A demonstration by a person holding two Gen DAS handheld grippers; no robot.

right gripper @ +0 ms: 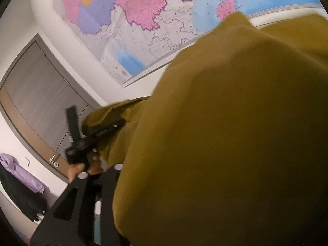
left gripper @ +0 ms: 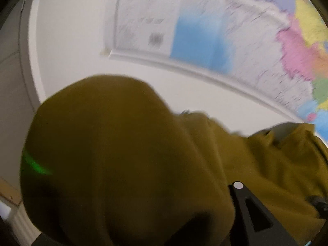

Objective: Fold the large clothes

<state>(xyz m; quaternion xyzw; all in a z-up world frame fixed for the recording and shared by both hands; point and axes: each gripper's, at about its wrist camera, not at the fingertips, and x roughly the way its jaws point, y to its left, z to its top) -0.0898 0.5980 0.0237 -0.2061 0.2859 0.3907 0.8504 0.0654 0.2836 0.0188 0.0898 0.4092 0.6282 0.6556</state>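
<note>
**A:** The right tool [right gripper: 100,171] is sitting right under the lens. Its jaws are standing apart with nothing showing between them, and the mustard garment [right gripper: 225,133] is only hanging over its outer finger.

**B:** And the left tool [right gripper: 96,119]?

**A:** A hand [right gripper: 82,169] is carrying it just beyond. One finger [left gripper: 252,211] is poking out and the other is lying under cloth, so I cannot tell whether it is clenching anything.

**B:** Where is the garment sitting?

**A:** It is hanging in the air, draping across both tools in front of the wall map [right gripper: 143,10]. No desk is showing.

**B:** So which step?

**A:** I am judging that they are getting it ready to lay down or fold over. The next move is calling for a firm grip on an edge, then spreading it flat.

**B:** How is it looking?

**A:** Thick, soft and plain mustard. It is bunching in rounded folds and blurring in the left view.
</note>
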